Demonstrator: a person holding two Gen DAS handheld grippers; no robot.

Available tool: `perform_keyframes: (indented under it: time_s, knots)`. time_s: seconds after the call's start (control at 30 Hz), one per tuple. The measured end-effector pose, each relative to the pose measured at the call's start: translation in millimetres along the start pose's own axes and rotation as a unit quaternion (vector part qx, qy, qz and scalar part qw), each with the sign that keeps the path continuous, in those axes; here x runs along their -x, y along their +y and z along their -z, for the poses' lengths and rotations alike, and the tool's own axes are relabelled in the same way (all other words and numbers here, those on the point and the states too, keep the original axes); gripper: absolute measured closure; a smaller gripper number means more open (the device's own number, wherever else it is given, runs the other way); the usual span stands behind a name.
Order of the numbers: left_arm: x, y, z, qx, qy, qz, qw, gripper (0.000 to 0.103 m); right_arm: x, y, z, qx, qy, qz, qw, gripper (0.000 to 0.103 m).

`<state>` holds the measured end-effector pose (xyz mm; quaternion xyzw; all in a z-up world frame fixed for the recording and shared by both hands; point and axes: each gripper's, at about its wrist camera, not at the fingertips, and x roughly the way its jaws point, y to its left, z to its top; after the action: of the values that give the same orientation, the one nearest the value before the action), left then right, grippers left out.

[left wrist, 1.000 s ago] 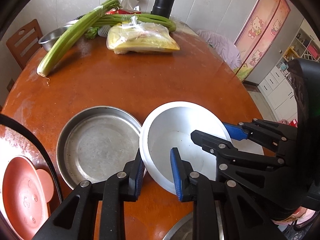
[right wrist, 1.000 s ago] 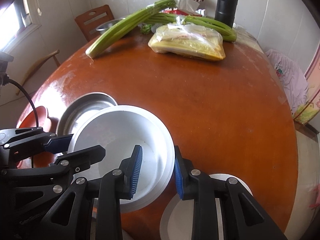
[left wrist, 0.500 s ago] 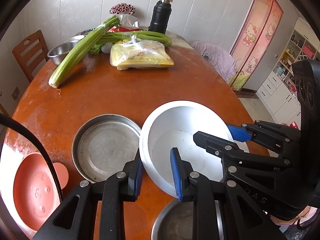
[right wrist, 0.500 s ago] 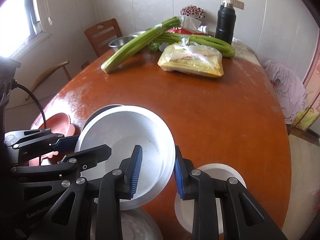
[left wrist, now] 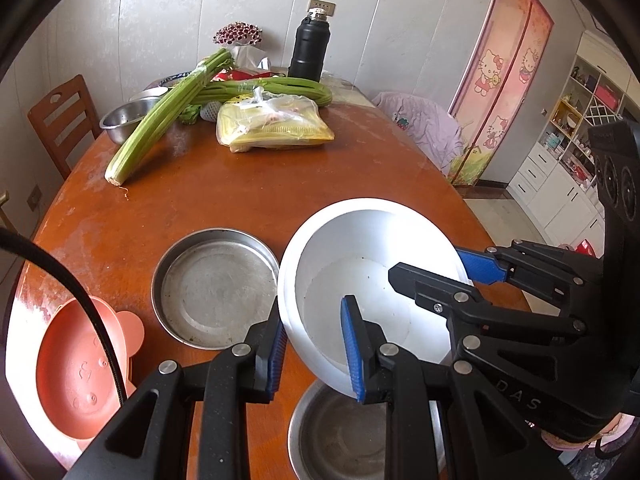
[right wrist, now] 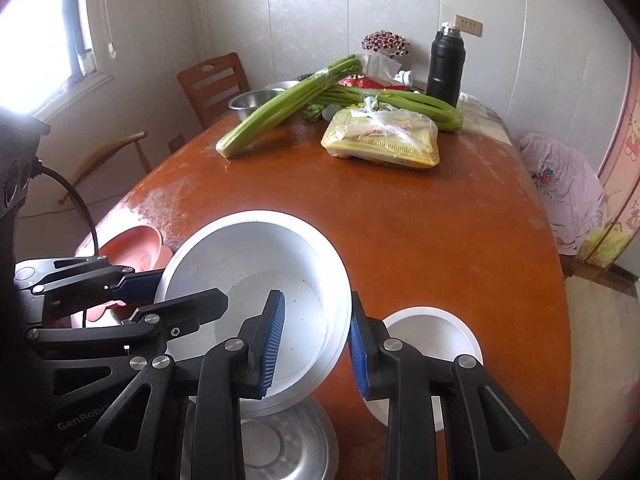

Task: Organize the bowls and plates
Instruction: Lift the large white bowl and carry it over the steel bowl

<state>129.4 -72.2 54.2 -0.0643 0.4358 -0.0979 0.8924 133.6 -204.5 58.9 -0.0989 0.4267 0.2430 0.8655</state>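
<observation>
A large white bowl (left wrist: 372, 264) hangs tilted above the near end of the brown table (left wrist: 260, 208), held from both sides. My left gripper (left wrist: 316, 344) is shut on its near-left rim, one blue pad inside and one outside. My right gripper (right wrist: 316, 340) is shut on the opposite rim of the same white bowl (right wrist: 256, 264). Each gripper shows in the other's view across the bowl. Below the bowl a steel bowl (left wrist: 340, 436) sits at the table's near edge. A round steel pan (left wrist: 216, 288) and a pink bear-shaped plate (left wrist: 80, 364) lie to the left, a small white bowl (right wrist: 428, 340) to the right.
At the table's far end lie celery stalks (left wrist: 160, 128), a bagged yellow packet (left wrist: 276, 128), a black flask (left wrist: 308, 52) and a steel basin (left wrist: 124, 116). A wooden chair (left wrist: 60, 120) stands at the far left. A black cable (left wrist: 80, 300) crosses over the pink plate.
Both grippers have risen and drawn back with the white bowl still held. The table looks farther off, and the steel bowl beneath has come into view.
</observation>
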Motion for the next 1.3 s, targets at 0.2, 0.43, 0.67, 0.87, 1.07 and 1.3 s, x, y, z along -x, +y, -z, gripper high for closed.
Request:
perform_keyframes:
  time_s: [0.2, 0.43, 0.67, 0.87, 1.07, 1.3]
  knots:
    - [8.2, -5.3, 11.1, 0.000, 0.001, 0.004, 1.0000, 0.077, 11.0, 1.8, 11.2, -0.002, -0.004, -0.006, 1.000, 0.071]
    - [15.4, -9.3, 28.3, 0.006, 0.002, 0.008, 0.9999, 0.077, 20.1, 6.5, 27.0, 0.003, -0.001, -0.013, 1.000, 0.071]
    - [15.8, -15.9, 45.6, -0.001, 0.015, 0.010, 0.9998, 0.077, 26.0, 10.2, 46.1, 0.002, 0.007, -0.020, 1.000, 0.070]
    - [11.3, -20.4, 67.1, -0.010, 0.039, 0.014, 0.9991, 0.077, 27.5, 13.1, 65.3, 0.003, 0.021, -0.027, 0.999, 0.070]
    - [7.2, -21.6, 79.5, -0.012, 0.052, 0.009, 0.9985, 0.077, 24.1, 14.4, 76.7, 0.006, 0.032, -0.031, 0.999, 0.070]
    - [0.6, -23.2, 85.1, -0.016, 0.064, 0.008, 0.9978, 0.077, 14.8, 12.1, 86.0, -0.001, 0.045, -0.034, 0.998, 0.070]
